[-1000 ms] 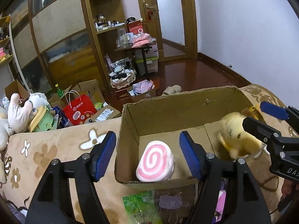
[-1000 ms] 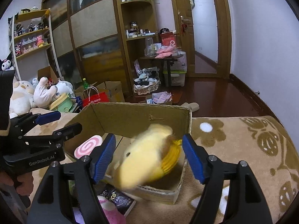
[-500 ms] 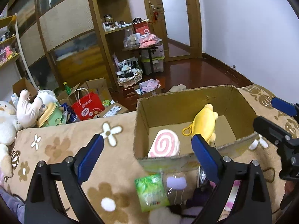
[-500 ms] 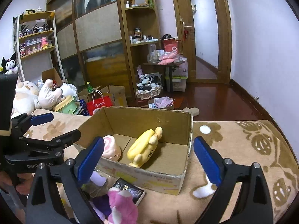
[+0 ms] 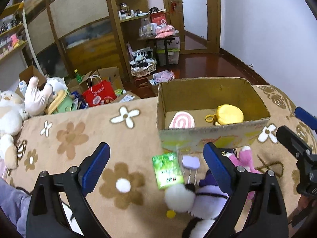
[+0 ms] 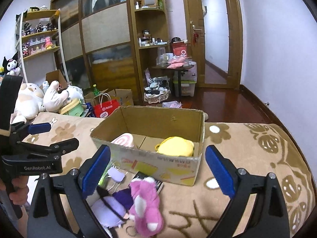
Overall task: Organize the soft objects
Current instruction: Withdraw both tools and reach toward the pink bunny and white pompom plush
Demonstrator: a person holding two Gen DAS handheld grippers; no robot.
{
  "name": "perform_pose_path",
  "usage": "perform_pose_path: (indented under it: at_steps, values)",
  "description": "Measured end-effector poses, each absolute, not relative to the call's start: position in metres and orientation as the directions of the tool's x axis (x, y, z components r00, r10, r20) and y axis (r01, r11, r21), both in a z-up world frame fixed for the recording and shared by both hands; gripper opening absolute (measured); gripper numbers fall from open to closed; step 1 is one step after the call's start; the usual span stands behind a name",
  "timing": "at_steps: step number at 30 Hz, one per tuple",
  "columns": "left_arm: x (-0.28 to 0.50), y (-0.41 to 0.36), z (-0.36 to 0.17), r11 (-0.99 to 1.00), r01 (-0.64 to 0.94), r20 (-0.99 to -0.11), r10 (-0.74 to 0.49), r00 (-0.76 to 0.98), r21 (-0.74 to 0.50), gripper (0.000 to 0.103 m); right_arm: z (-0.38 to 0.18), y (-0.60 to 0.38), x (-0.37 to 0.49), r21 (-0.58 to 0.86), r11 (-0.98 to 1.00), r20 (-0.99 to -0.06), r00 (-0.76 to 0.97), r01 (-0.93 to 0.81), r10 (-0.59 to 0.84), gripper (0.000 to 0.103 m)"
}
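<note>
An open cardboard box stands on the flowered blanket. Inside it lie a pink swirl plush and a yellow plush. In front of the box lie a pink plush, a purple-and-white plush, a green packet and a small lilac pad. My left gripper is open and empty above these loose items. My right gripper is open and empty, hanging before the box.
The flowered beige blanket covers the surface. Large plush toys pile up at the far left edge. Beyond the edge sit a red paper bag, cardboard boxes, shelves and a doorway.
Both grippers opened wide and drew back and up from the box. The yellow plush dropped from the right gripper into the box and the swirl plush stayed inside.
</note>
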State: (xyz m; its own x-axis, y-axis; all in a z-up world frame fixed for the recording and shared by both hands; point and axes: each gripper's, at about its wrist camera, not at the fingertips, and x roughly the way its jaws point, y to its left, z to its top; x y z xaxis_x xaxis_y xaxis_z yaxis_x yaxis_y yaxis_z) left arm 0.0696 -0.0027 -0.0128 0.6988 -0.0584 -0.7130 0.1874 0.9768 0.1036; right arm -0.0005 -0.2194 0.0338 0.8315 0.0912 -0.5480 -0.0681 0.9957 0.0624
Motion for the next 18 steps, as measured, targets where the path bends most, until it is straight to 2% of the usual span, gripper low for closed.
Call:
perform_pose_path:
  at_steps: [18]
  values:
    - [0.044,0.006,-0.032,0.980,0.180,-0.806,-0.038,0.591,0.087,0.094,0.023,-0.215,-0.034,0.047,0.998,-0.590,0.804,-0.047,0.066,0.100]
